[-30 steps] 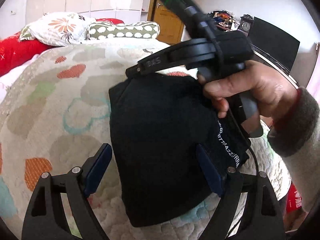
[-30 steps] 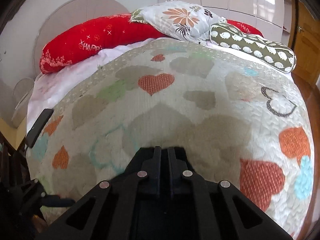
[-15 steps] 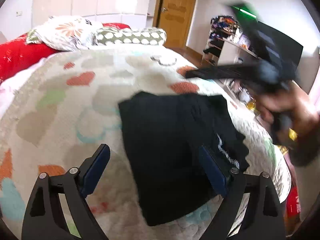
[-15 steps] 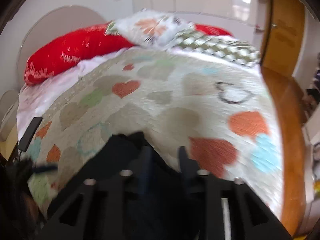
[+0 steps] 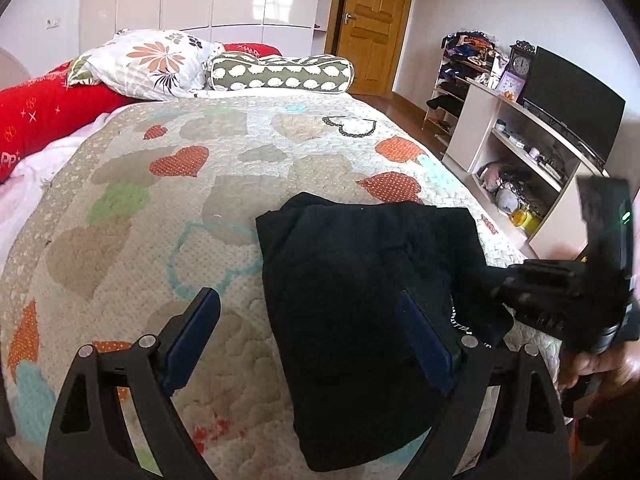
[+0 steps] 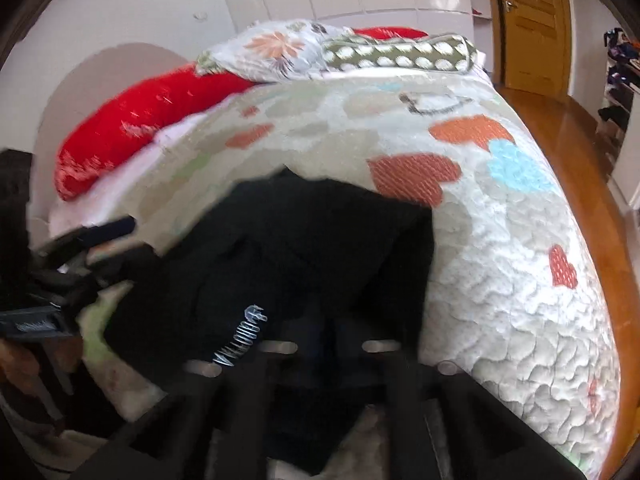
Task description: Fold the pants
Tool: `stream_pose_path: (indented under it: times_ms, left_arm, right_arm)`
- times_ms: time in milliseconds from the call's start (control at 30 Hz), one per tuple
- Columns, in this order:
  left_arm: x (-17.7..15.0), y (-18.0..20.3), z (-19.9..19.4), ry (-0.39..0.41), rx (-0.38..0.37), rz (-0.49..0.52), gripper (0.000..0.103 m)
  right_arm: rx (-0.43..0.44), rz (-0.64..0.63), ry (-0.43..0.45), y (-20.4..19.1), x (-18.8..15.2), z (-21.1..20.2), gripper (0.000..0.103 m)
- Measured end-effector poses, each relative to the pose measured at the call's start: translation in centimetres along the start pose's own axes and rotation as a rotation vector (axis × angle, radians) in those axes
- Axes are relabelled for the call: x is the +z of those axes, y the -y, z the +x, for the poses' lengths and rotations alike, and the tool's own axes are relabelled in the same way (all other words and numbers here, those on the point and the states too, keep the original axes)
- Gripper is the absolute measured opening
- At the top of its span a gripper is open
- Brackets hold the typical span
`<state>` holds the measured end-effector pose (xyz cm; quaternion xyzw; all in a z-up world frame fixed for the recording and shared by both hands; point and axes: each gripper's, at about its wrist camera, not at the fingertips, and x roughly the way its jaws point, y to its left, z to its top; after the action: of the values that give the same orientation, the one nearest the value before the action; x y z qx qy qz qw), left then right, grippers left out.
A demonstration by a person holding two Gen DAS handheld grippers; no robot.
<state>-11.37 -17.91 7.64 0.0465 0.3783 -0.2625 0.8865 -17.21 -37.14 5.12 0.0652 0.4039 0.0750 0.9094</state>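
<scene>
Pants (image 5: 360,300): they lie on the bed (image 5: 160,208) as a compact black bundle of several layers, just ahead of your left gripper (image 5: 308,344) and partly between its fingers, whose blue pads (image 5: 192,336) stand wide apart and press on nothing, so that gripper is released. Your right gripper (image 6: 332,344) hangs over the near edge of the same bundle, and its own view is blurred; its jaws read as clenched together with no cloth between them, and from the left view it sits off to the right of the bundle, apart from it. The white lettering (image 6: 240,336) shows on the near layer. By my judgement the folding is essentially done; what could remain is squaring the slightly uneven far corner and edges
</scene>
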Motion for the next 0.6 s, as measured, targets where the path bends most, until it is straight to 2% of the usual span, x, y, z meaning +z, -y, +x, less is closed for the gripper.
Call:
stream_pose_path:
  times_ms: [133, 300, 333, 400, 533, 600]
  left_arm:
    - [0.4, 0.1, -0.3, 0.017, 0.004, -0.003, 0.091]
    - [-0.4, 0.8, 2.8, -0.064, 0.010, 0.012, 0.091]
    - [-0.8, 0.8, 3.5, -0.083, 0.013, 0.010, 0.091]
    - [-1.1, 0.5, 3.6, -0.083, 0.005, -0.013, 0.092]
    - [-0.7, 0.3, 2.6, -0.067, 0.023, -0.019, 0.091]
    - [-0.6, 0.5, 2.2, -0.057, 0.032, -0.010, 0.091]
  right_arm:
    - [-0.035, 0.014, -0.012, 0.7, -0.6, -0.5, 0.003]
    - [-0.039, 0.064, -0.042, 1.6, -1.8, 1.0, 0.004]
    - [-0.043, 0.069, -0.036, 1.5, -1.7, 0.7, 0.005]
    - [-0.054, 0.087, -0.022, 1.6, -1.4, -0.4, 0.015]
    - [-0.094, 0.080, 0.032, 1.1, -0.5, -2.5, 0.016]
    - [-0.078, 0.078, 0.059, 0.6, 0.1, -2.9, 0.023]
